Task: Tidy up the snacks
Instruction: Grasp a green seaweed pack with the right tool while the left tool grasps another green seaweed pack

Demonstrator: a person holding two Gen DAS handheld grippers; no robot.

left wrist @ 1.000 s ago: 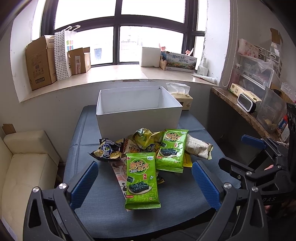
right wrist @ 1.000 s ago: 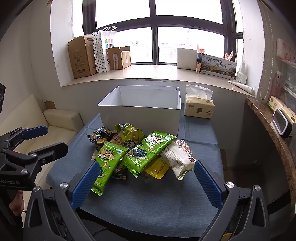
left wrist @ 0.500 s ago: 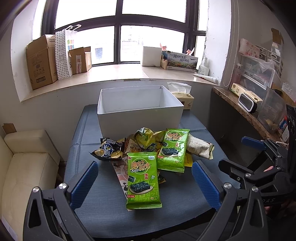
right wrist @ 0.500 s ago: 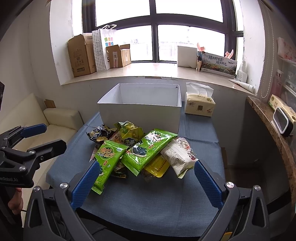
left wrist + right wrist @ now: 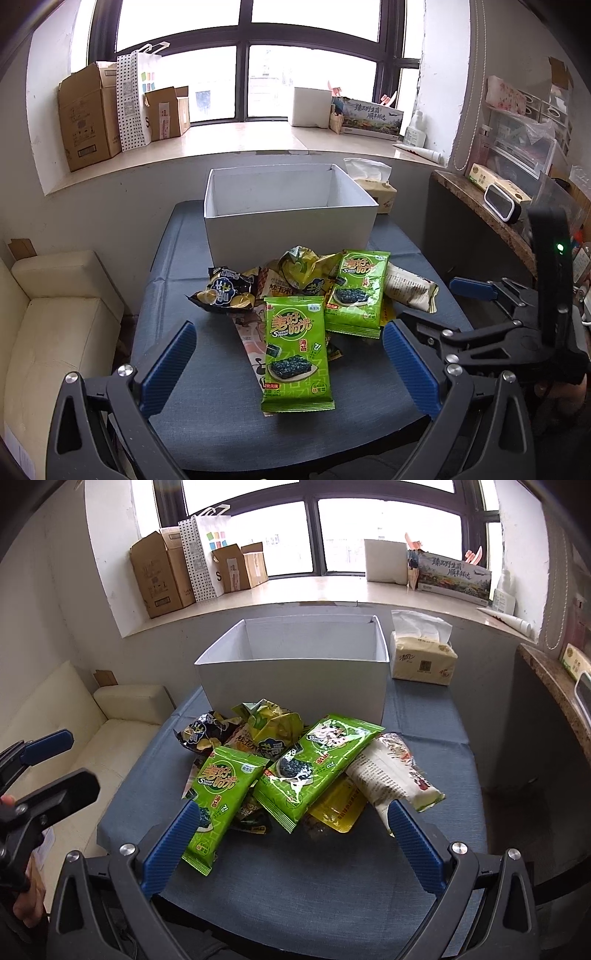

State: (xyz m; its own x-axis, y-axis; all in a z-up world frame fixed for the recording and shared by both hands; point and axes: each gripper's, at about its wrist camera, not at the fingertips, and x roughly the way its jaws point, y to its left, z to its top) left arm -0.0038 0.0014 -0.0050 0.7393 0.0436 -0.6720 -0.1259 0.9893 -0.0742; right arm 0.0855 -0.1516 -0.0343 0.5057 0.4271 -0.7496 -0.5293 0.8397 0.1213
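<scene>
both the left claw (image 5: 290,363) and right claw (image 5: 291,840) hang released before the nearest green seaweed packet (image 5: 296,349), which looks light, crinkly and slippery, best pinched at a flat sealed edge.

Glossy crinkled foil snack packets (image 5: 296,349) on matt woven cloth table cover (image 5: 221,424) (white box (image 5: 288,230) smooth card)

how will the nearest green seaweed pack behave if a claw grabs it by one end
The green seaweed pack is a thin, glossy foil pouch, so it will likely flop and may slip. It looks light for its size. It overlaps other snacks, so lifting it may shift them.
</scene>
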